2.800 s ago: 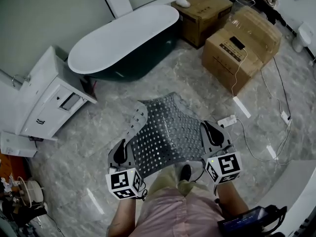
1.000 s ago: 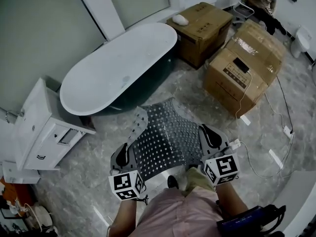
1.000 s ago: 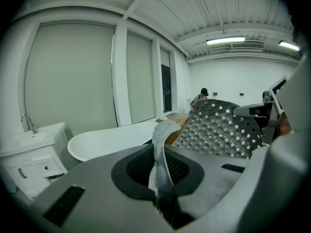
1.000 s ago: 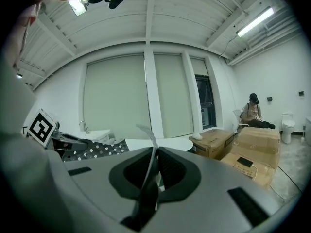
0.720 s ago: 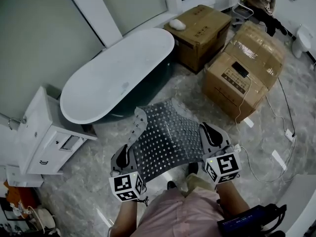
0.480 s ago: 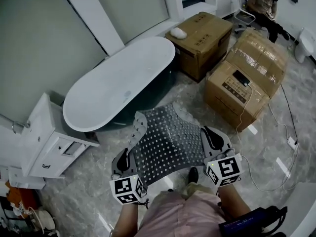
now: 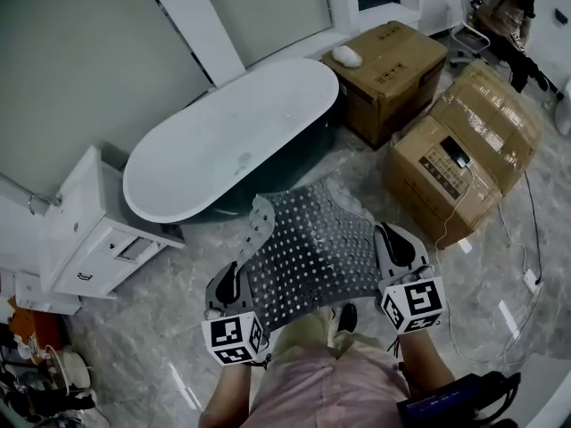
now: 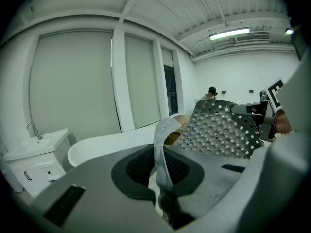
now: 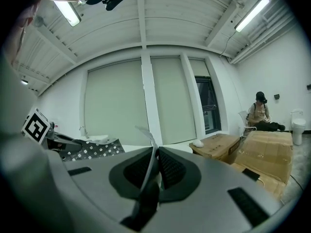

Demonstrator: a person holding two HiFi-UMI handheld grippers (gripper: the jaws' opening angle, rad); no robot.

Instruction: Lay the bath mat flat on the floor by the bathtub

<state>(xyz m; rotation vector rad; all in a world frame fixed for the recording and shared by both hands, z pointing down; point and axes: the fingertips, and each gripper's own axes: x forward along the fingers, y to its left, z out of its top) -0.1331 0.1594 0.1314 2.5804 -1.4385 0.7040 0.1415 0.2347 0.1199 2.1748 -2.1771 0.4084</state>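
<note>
Over marble floor [image 7: 147,324], perforated bath mat [image 7: 312,248], apparently rubbery

1. Setting: a bathroom mock-up inside a larger hall, not a lived-in home.
2. Bathroom fittings: a freestanding tub [image 7: 227,141] at the floor's far edge; a white vanity [image 7: 85,226] with a tap [image 8: 33,129] at the tub's left end; a toilet [image 9: 297,118] at the far right.
3. Floor [image 7: 169,337]: grey marble-pattern tiles.
4. Signs of a hall: a ribbed ceiling [image 9: 170,13] with a tube light [image 9: 252,11]; tall blinded windows [image 9: 146,106] behind the tub.
5. Signs of a set-up in progress: two cardboard boxes [image 7: 393,61] [image 7: 464,150] just right of the tub; a loose white cable [image 7: 459,199] down the nearer box; a seated person [image 9: 260,111] at the far right corner.
</note>
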